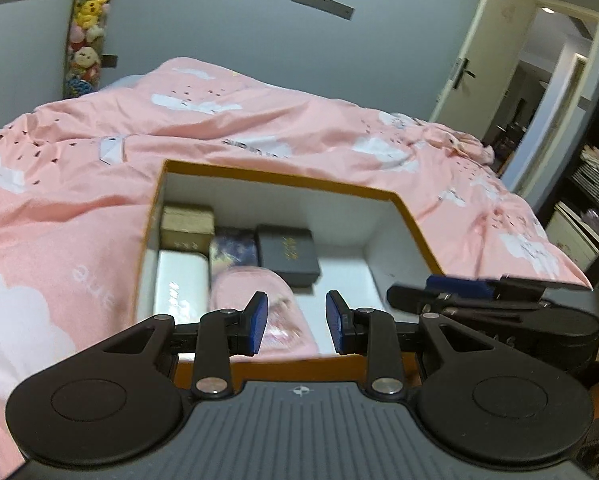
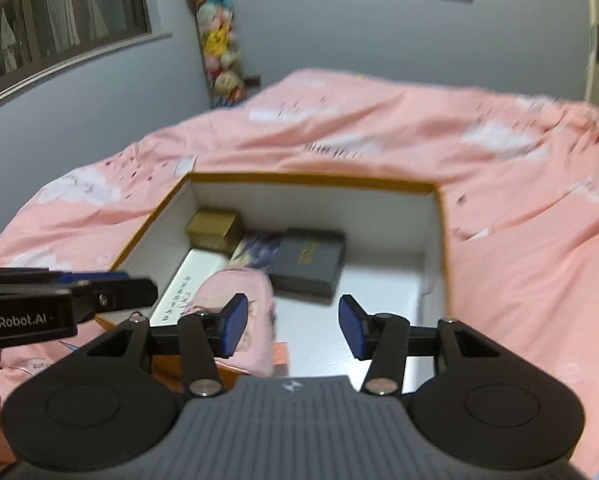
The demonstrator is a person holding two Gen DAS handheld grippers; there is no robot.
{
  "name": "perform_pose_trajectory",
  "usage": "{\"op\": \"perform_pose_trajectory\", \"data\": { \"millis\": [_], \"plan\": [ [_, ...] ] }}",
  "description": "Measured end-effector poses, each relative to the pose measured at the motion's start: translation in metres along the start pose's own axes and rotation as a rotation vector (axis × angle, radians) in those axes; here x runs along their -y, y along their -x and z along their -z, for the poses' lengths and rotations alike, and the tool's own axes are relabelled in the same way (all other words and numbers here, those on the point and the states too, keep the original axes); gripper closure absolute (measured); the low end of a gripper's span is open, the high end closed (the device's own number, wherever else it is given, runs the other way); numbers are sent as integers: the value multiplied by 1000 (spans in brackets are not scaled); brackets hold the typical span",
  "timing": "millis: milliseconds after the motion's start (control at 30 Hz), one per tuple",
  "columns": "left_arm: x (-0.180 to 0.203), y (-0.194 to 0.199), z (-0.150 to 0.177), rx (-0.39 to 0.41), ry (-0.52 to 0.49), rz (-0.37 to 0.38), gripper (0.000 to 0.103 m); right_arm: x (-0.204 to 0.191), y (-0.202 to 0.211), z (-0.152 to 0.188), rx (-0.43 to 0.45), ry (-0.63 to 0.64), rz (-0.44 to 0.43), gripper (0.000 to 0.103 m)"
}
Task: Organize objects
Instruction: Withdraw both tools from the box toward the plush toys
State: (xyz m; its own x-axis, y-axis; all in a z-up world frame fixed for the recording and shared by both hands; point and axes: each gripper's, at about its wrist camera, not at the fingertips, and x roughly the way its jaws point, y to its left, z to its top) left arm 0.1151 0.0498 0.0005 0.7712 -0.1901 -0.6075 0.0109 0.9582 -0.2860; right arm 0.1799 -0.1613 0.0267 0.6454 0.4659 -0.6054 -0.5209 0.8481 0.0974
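Observation:
An open orange cardboard box [image 1: 283,178] [image 2: 315,180] with white inside walls lies on the bed. In it are a gold box [image 1: 187,226] [image 2: 215,228], a white box [image 1: 181,284] [image 2: 187,284], a dark blue patterned box [image 1: 233,250] [image 2: 259,248], a black box with gold lettering [image 1: 287,256] [image 2: 311,264] and a pink pouch [image 1: 275,324] [image 2: 255,320]. My left gripper [image 1: 296,322] is open and empty above the box's near edge, over the pouch. My right gripper [image 2: 293,326] is open and empty above the box's near part, just right of the pouch.
The pink cloud-print duvet [image 1: 79,208] [image 2: 519,220] covers the bed around the box. A column of plush toys [image 1: 87,24] [image 2: 219,48] hangs in the far corner. An open door [image 1: 499,60] is at the right, shelves [image 1: 591,200] beside it. A window [image 2: 59,20] is on the left wall.

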Motion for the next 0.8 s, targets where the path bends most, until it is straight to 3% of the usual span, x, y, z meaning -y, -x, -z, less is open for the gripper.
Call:
{"op": "perform_pose_trajectory", "data": {
  "millis": [167,367,567,633,800],
  "plan": [
    [10,3,15,-24,-19,3,63,5,27,18,34,38,71,50],
    [16,1,35,-112,2,33,60,16,44,42,-12,23,108,46],
    [6,-9,53,-241,129,118,55,21,48,70,-99,-11,108,44],
    [4,-15,58,-287,154,135,47,22,48,79,-122,-15,114,45],
    [5,-34,72,-398,210,163,38,24,49,91,-153,-27,114,45]
  ]
}}
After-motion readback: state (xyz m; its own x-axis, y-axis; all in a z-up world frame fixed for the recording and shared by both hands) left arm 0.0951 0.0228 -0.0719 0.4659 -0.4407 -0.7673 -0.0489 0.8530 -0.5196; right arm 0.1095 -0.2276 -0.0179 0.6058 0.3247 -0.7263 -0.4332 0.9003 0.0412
